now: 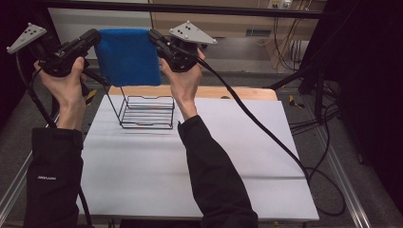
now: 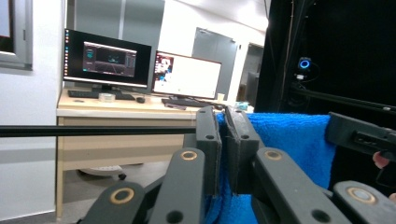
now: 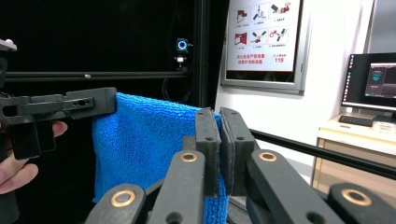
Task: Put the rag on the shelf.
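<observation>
White tabletop (image 1: 190,180) is cleared; a blue terry cloth (image 1: 127,57) is held spread aloft, clenched by left claw (image 1: 93,35) and right claw (image 1: 154,35); hanging on the black wire rack (image 1: 147,111) is judged left.

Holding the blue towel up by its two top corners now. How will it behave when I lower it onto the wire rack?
The blue towel hangs flat between the left tool and right tool, so it is probably floppy and will drape or bunch. Its terry pile looks grippy, so slipping seems unlikely. The wire rack looks light and may shift.
</observation>
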A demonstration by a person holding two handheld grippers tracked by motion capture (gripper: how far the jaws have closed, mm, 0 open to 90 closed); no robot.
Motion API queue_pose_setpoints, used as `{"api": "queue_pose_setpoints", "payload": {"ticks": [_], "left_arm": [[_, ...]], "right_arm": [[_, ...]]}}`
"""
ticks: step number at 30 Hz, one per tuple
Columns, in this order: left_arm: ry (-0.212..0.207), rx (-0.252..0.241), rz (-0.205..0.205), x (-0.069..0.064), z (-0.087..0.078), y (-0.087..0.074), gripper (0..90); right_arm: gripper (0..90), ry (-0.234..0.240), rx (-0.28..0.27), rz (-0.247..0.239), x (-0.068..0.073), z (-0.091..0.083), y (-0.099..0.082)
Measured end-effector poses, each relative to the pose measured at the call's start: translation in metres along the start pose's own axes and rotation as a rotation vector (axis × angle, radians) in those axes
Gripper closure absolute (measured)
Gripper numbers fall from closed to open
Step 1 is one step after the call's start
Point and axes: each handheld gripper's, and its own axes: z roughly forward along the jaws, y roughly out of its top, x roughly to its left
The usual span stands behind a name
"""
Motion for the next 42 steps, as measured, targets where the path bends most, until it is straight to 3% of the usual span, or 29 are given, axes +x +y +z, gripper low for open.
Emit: {"api": "queue_pose_setpoints", "payload": {"ticks": [14,19,23,26,30,37,42], "left_arm": [[0.014,-0.003,-0.02,0.016,0.018,0.007,84.9],[0.027,-0.001,0.008,0.018,0.027,0.007,84.9],[0.022,-0.003,-0.011,0.023,0.035,0.004,84.9],[0.037,0.004,-0.001,0.025,0.042,0.001,84.9],[0.034,0.008,-0.032,0.032,0.05,-0.002,84.8],[0.044,0.008,-0.006,0.035,0.056,0.004,84.9],[0.033,0.01,-0.011,0.04,0.053,0.002,84.9]], "right_arm": [[87.0,-0.015,0.008,0.007,-0.012,0.024,0.003],[87.1,-0.027,0.008,0.021,-0.018,0.029,0.002],[87.1,-0.033,0.011,0.034,-0.024,0.034,0.002],[87.1,-0.046,0.028,0.029,-0.027,0.038,-0.002],[87.1,-0.051,0.04,0.043,-0.032,0.043,-0.005],[87.1,-0.046,0.036,0.033,-0.035,0.048,-0.002],[87.1,-0.039,0.049,0.017,-0.035,0.052,-0.002]]}}
